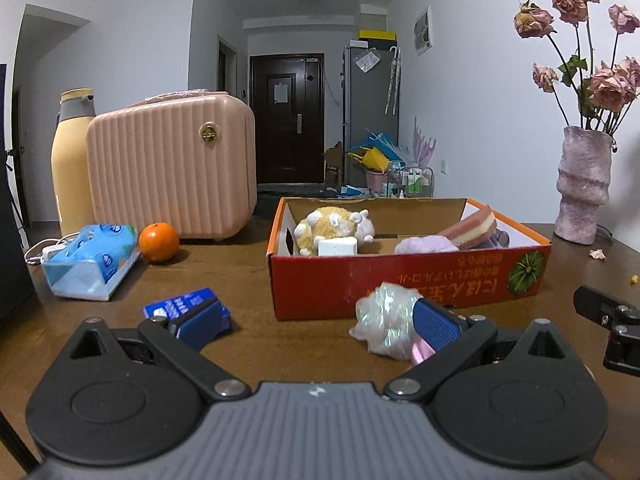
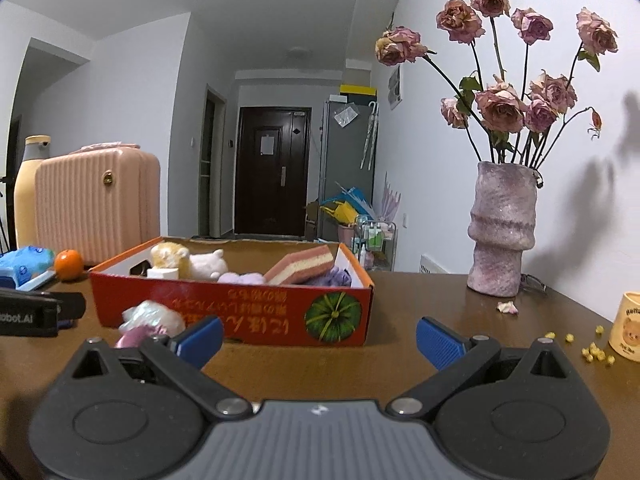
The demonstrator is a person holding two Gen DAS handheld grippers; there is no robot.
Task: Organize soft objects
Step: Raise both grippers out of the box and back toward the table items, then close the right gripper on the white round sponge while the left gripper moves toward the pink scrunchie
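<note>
Shimmery mesh pouf (image 1: 386, 326) sits against the gaping left tongs' (image 1: 316, 326) right pad; right tongs (image 2: 320, 338) splayed, empty, farther off.

A lived-in home: a wooden table (image 2: 420, 300) facing a hallway with a dark entry door (image 2: 272, 172), a fridge (image 2: 348, 160), a pink suitcase (image 1: 172, 168) and dried roses in a vase (image 2: 502, 232).

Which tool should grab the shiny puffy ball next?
Left. The left tool is open with the shiny ball right beside its finger. The right tool faces the red box instead.
</note>
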